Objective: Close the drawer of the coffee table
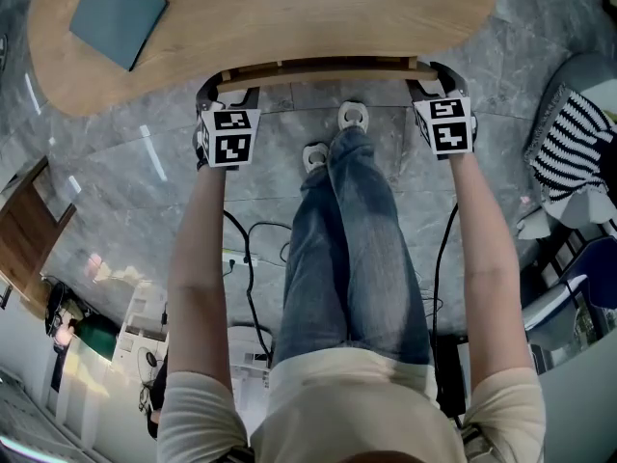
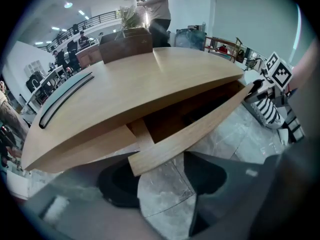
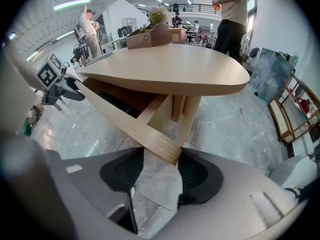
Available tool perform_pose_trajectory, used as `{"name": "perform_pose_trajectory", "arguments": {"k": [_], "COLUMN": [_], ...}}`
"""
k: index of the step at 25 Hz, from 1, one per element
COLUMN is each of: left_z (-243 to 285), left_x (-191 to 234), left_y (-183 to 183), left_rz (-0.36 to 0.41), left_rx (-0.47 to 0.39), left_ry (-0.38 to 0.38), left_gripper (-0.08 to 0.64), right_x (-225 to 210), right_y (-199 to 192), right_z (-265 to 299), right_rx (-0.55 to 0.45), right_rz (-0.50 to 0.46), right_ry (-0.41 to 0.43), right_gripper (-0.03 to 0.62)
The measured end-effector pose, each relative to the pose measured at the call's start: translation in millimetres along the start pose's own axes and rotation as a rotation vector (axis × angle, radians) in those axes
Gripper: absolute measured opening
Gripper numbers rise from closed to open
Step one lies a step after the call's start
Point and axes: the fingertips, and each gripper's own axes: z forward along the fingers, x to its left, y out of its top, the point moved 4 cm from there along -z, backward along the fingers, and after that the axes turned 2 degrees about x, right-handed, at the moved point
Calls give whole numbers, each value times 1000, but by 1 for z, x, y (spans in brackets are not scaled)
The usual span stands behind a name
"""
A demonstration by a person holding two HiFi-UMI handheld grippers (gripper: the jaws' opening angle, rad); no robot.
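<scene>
Both tools gape wide and grip nothing: the left gripper (image 1: 214, 95) sits at one end of the drawer (image 1: 318, 68) front and the right gripper (image 1: 439, 80) at the other, each with a board corner at its jaw mouth. That drawer juts slightly from under the coffee table (image 1: 289, 8), so the closing push seems to be in hand; it likely needs an even, level shove from both ends. Count: two grippers, one drawer, one table, one slate-blue pad (image 1: 118, 15) on top

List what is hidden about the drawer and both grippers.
Drawer contents: head view, tabletop covers them; left gripper view, front panel and shadow hide them.
Jaws of left gripper and right gripper: head view, marker cubes mostly cover them.
Contact with the drawer front: gripper views, cannot tell.
</scene>
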Motion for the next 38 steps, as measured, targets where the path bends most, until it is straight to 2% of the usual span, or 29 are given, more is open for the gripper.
{"name": "perform_pose_trajectory", "arguments": {"k": [10,15,20,26,34,38], "left_z": [4,7,9,10,1,-12], "left_x": [11,17,19,19,13,-1], "left_y": [19,26,36,34,28,21], "left_rz": [-71,-133,-226,-253,-382,-435], "left_rx": [-7,0,-22,-19,-112,-158], "left_ry": [36,54,73,81,83,61], "left_gripper": [267,270,267,264,262,212], "right_x": [-12,-16,-20,-22,-19,-6], "right_y": [21,30,37,37,23,8], "right_z": [6,10,14,14,8,-4], "right_rx": [-11,-17,-22,-8,-60,-94], "right_rz": [-3,1,-2,-4,126,179], "right_ry": [1,1,6,4,-31,-53], "right_gripper": [215,215,215,216,215,164]}}
